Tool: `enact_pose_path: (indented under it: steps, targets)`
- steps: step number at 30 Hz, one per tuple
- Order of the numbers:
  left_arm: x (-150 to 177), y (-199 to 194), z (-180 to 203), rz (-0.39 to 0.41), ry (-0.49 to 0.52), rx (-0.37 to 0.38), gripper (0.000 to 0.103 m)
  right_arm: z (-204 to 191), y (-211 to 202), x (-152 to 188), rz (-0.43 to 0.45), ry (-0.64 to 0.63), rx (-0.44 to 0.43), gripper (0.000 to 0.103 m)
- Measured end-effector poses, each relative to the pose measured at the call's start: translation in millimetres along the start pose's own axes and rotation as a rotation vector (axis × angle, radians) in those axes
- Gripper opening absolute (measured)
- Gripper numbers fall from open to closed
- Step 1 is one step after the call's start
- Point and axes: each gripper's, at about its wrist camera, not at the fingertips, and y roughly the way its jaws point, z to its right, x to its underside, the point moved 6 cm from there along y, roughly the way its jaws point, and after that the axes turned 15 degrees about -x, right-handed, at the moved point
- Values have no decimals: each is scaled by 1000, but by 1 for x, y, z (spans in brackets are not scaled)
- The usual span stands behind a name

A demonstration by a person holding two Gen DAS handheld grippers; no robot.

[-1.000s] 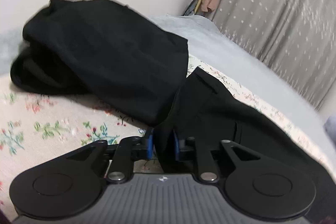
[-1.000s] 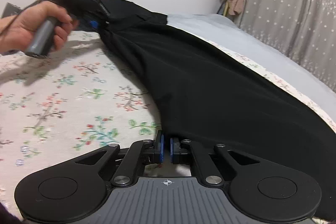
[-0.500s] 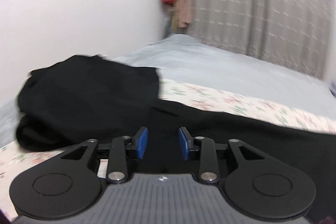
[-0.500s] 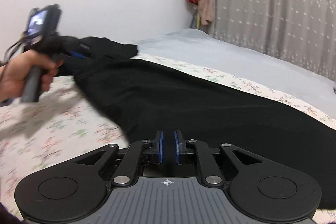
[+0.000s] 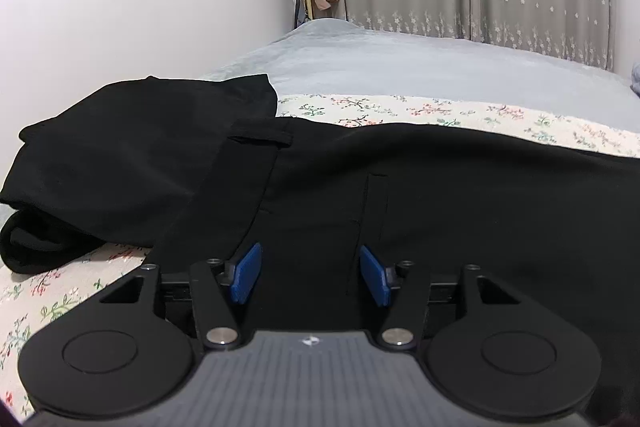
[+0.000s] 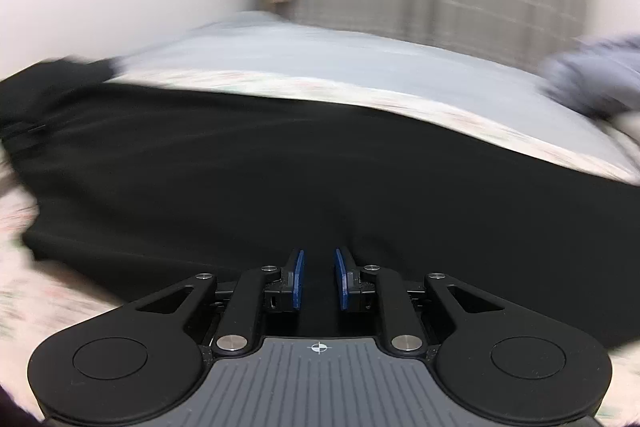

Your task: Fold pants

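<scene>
Lying flat across the floral bed sheet (image 5: 440, 107), the black pants (image 5: 460, 195) stretch long; left tongs (image 5: 310, 277) spread, just opening, right tongs (image 6: 319, 279) slightly parted, gripping nothing.

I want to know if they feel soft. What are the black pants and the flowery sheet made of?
The black pants look like a smooth, matte woven cloth, maybe a cotton or polyester blend: they lie flat, with crisp seams and no shine. The flowery sheet looks like thin printed cotton, matte, with small flowers on cream. Touch alone would settle it.
</scene>
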Motion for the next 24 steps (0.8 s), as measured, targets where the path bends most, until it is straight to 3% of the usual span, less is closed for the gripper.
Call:
enact_pose_path:
  steps: [6, 8, 9, 10, 11, 17, 20, 24]
  targets:
    - [7, -30, 35, 27, 33, 62, 65, 155, -76, 34, 91, 352, 336, 20]
    - [9, -45, 54, 33, 39, 87, 69, 198, -106, 52, 146, 494, 435, 34]
    - [10, -51, 64, 37, 40, 95, 71, 215, -119, 60, 185, 579, 466, 56]
    - [11, -58, 74, 39, 39, 96, 77, 230, -132, 68, 243, 658, 474, 63]
    - [12, -62, 84, 36, 33, 91, 83, 242, -144, 74, 308, 731, 473, 63]
    - [17, -91, 134, -49, -69, 172, 83, 293, -170, 93, 509, 988, 418, 63]
    - [20, -90, 149, -57, -48, 178, 83, 309, -168, 93, 529, 1019, 416, 63]
    - [33, -79, 149, -94, -50, 152, 85, 320, -160, 87, 496, 971, 448, 62]
